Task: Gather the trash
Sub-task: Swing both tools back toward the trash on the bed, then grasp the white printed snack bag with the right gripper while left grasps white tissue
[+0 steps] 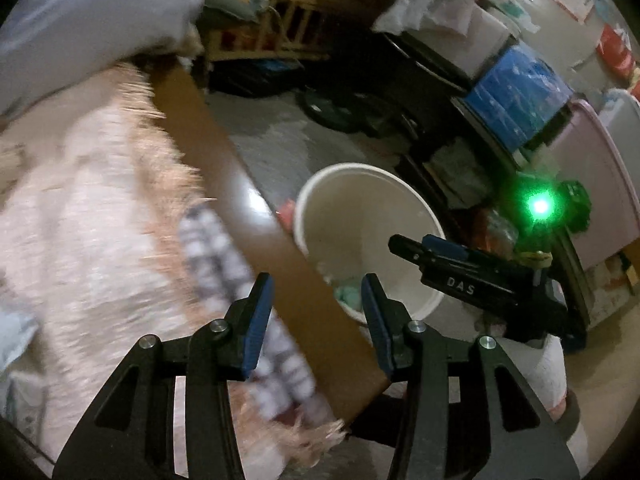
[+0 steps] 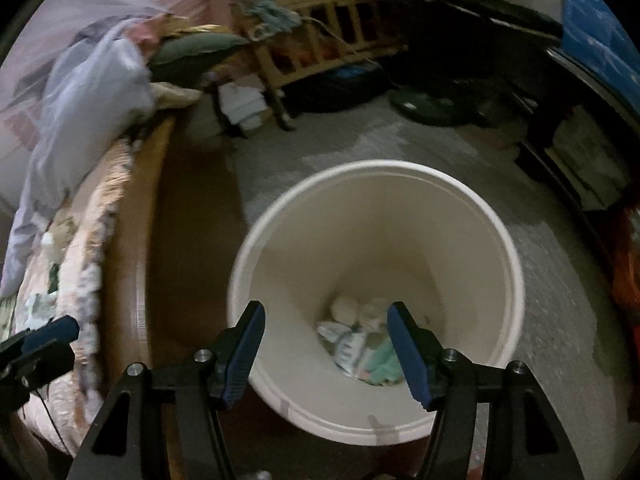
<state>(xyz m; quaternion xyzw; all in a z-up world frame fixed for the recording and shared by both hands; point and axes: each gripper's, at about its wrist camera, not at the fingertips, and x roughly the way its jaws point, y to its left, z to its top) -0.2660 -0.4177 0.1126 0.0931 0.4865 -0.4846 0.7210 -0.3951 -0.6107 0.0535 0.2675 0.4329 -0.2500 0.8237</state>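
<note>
A white bucket (image 2: 472, 216) stands on the grey floor beside the bed. Crumpled wrappers and tissue (image 2: 356, 346) lie at its bottom. My right gripper (image 2: 325, 306) hangs straight above the bucket's mouth, open, with nothing between its blue pads. In the left wrist view the same bucket (image 1: 352, 204) sits right of the brown bed rail (image 1: 224, 184). My left gripper (image 1: 317, 278) is open and empty over that rail, near a blurred checkered cloth (image 1: 224, 256) on the fuzzy pink blanket (image 1: 88, 208). The right gripper (image 1: 416, 246) shows over the bucket's right rim.
A grey pillow (image 2: 92, 92) lies at the head of the bed. A wooden slatted rack (image 2: 320, 28) and a dark round base (image 2: 432, 106) stand on the floor beyond. A blue box (image 1: 524, 96) and a pink bin (image 1: 600, 184) crowd the right side.
</note>
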